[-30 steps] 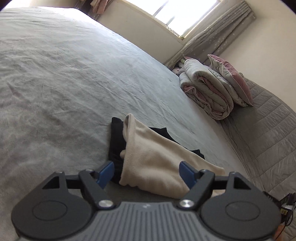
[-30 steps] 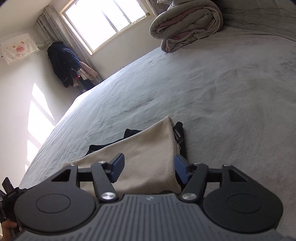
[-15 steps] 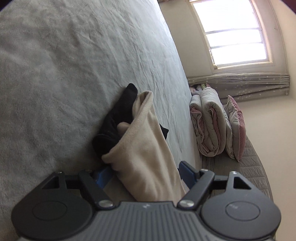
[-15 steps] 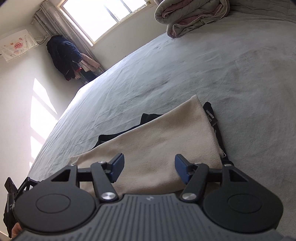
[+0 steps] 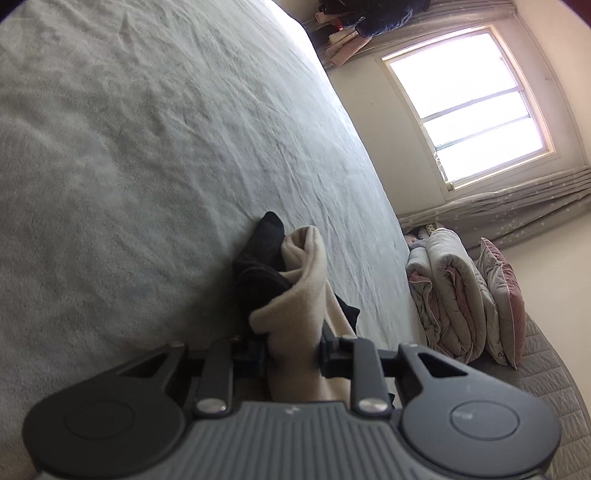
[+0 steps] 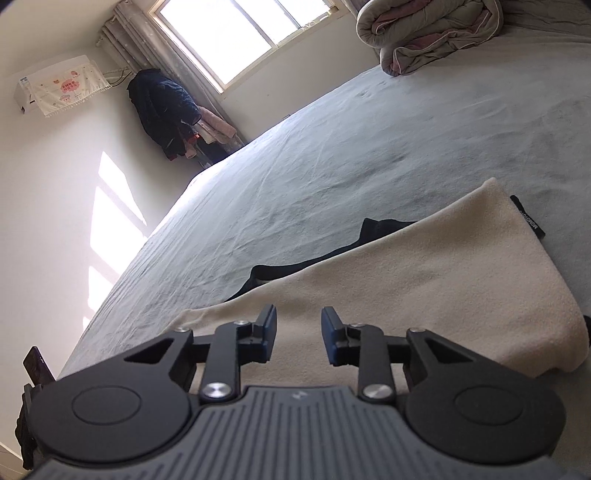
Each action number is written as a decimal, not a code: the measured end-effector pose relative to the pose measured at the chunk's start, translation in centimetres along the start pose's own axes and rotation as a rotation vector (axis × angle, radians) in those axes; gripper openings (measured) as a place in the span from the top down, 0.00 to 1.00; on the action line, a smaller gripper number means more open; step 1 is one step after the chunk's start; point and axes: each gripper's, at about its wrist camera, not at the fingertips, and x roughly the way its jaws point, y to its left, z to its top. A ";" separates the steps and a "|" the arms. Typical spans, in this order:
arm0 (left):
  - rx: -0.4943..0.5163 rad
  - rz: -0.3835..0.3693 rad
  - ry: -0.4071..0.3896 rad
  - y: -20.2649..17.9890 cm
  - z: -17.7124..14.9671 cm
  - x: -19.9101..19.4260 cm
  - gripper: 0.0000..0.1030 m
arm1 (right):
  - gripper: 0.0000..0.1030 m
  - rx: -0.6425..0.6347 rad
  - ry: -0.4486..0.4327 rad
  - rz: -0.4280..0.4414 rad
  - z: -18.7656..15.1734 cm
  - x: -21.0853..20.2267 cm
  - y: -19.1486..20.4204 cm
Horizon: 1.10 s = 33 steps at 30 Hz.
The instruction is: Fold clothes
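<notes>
A beige fleece garment (image 5: 306,280) lies over a black garment (image 5: 262,258) on the grey bed (image 5: 147,147). My left gripper (image 5: 291,354) is closing, and its jaws pinch a bunched end of the beige garment, which rises in a fold just ahead of them. In the right wrist view the beige garment (image 6: 443,280) spreads flat, with the black garment (image 6: 295,266) edging out behind it and a black label (image 6: 528,218) at its far corner. My right gripper (image 6: 299,332) sits low over the beige cloth with its jaws closing. A gap still shows between the pads.
A rolled quilt (image 5: 450,295) and a pink pillow (image 5: 502,295) are stacked at the bed's head, beside a quilted mat (image 5: 546,369). A bright window (image 6: 251,33) is beyond. A dark coat (image 6: 162,107) hangs in the corner by the wall.
The left gripper rolled, dropped toward the cloth and went from wide open to pinching the beige garment's bunched end. The right gripper slid forward over the beige cloth and its jaws narrowed.
</notes>
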 end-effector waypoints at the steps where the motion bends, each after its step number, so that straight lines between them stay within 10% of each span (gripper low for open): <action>1: 0.025 -0.006 -0.011 -0.5 0.1 -0.2 0.77 | 0.75 -0.017 0.012 0.016 -0.1 0.6 0.6; 10: 0.260 -0.103 -0.066 -5.1 0.2 -1.4 0.78 | 0.98 -0.023 0.138 -0.028 -1.6 4.8 0.6; 16: 0.480 -0.163 -0.091 -9.5 -1.0 -2.7 0.78 | 0.79 0.181 0.101 0.048 0.6 1.8 -2.4; 19: 0.579 -0.190 -0.092 -11.5 -2.6 -3.3 0.78 | 0.54 0.263 0.053 0.052 1.7 -0.2 -4.3; 33: 0.763 -0.221 0.099 -16.1 -12.8 0.9 0.77 | 0.48 0.695 -0.076 0.172 2.8 -7.8 -11.9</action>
